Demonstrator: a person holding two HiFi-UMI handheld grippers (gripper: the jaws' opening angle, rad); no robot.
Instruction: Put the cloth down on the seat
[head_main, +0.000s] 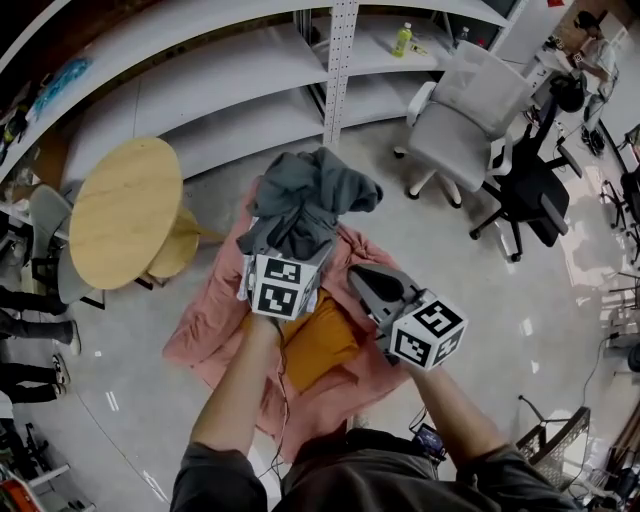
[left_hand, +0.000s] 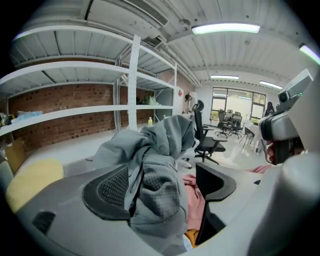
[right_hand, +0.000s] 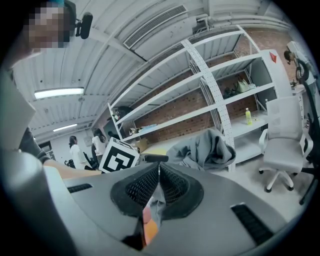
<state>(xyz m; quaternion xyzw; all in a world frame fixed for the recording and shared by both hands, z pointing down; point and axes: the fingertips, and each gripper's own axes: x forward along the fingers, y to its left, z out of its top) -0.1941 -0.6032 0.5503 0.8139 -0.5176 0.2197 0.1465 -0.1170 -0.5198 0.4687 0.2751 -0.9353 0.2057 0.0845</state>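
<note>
Aloft, grey cloth (head_main: 310, 200) on left gripper (left_hand: 162, 172)

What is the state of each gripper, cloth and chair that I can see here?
left gripper: fingers apart, cloth bunched between them.
grey cloth: crumpled, raised on the left gripper.
right gripper: fingers shut, empty.
pink cloth: spread out below, wrinkled.
white office chair: upright, unoccupied.
green bottle: standing upright.
</note>
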